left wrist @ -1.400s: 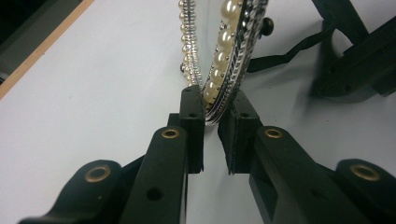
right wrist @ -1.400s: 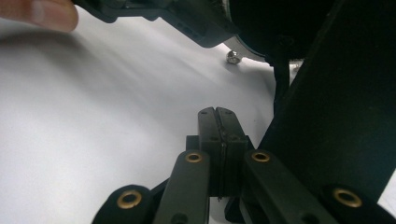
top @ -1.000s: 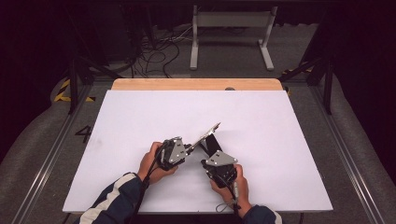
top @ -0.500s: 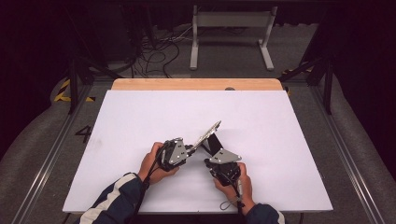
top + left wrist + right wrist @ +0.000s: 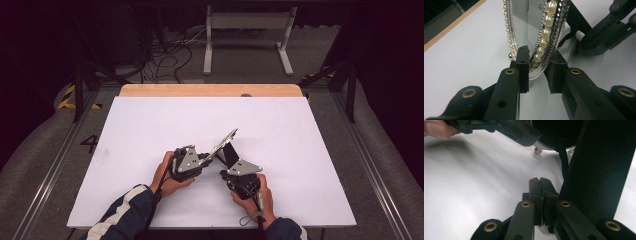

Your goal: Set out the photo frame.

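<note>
Mirror (image 5: 224,144) stood tilted on table (image 5: 150,125), near front-centre edge. Left gripper (image 5: 212,156) was left of mirror w/ fingers (image 5: 522,62) either side of its rim. Right gripper (image 5: 231,159) was just behind-right of mirror, beside its back stand (image 5: 599,170).

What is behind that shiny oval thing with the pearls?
Behind the pearl-rimmed oval mirror a black flat stand panel props it on the white table. The right gripper is beside that panel. The mirror's back is hidden.
</note>
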`<state>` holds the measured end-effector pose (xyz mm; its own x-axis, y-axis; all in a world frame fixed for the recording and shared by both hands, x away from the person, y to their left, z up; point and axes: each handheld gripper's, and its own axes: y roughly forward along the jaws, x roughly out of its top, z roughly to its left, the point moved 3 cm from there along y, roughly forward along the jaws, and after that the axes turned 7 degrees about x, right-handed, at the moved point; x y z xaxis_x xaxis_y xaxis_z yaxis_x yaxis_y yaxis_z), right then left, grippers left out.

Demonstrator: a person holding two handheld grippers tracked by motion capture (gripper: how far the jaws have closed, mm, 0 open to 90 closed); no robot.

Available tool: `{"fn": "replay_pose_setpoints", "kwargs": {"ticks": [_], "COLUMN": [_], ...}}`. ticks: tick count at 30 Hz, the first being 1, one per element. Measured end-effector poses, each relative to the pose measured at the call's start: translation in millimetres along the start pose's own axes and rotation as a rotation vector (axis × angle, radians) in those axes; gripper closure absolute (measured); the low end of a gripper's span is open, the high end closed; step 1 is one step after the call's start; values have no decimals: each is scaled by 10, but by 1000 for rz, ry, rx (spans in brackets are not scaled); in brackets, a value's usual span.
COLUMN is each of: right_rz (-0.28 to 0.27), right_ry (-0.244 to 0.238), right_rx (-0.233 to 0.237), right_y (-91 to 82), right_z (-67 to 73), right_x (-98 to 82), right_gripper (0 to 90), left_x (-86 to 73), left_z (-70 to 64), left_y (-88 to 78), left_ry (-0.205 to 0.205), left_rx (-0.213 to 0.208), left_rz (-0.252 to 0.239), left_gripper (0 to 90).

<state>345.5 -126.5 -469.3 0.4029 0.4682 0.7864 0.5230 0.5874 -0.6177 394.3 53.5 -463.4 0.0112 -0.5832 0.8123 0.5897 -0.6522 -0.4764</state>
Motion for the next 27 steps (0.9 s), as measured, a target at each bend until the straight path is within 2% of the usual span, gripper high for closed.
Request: {"fn": "replay_pose_setpoints", "kwargs": {"ticks": [2,4,9,11,12,15,22,26,27], "right_rz": [2,1,-8,-6,-3,-3,6,7,4], "right_ry": [4,28,70,69,63,65,57,52,58], "right_rx": [-2,4,24,21,12,12,-3,-14,-1], "right_y": [-1,-7,-24,-27,-37,-45,-71,-103,-109], "right_z": [-5,-20,-72,-76,-85,-96,-135,-180,-193], "right_x": [-2,-7,-17,-16,-16,-20,-33,-56,-64], "right_gripper": [900,900,900,900,900,900,900,900,900], "left_x": [6,14,26,36,47,57,97,108,108], "left_z": [-12,-26,-48,-66,-89,-109,-194,-225,-230], "left_y": [-2,-9,-24,-40,-52,-67,-91,-106,-107], "left_ry": [22,42,64,80,100,112,118,99,94], "left_rx": [8,13,14,17,17,25,41,36,37], "left_rz": [6,11,13,17,19,24,46,50,49], "left_gripper": [756,762,767,769,767,767,762,757,755]}}
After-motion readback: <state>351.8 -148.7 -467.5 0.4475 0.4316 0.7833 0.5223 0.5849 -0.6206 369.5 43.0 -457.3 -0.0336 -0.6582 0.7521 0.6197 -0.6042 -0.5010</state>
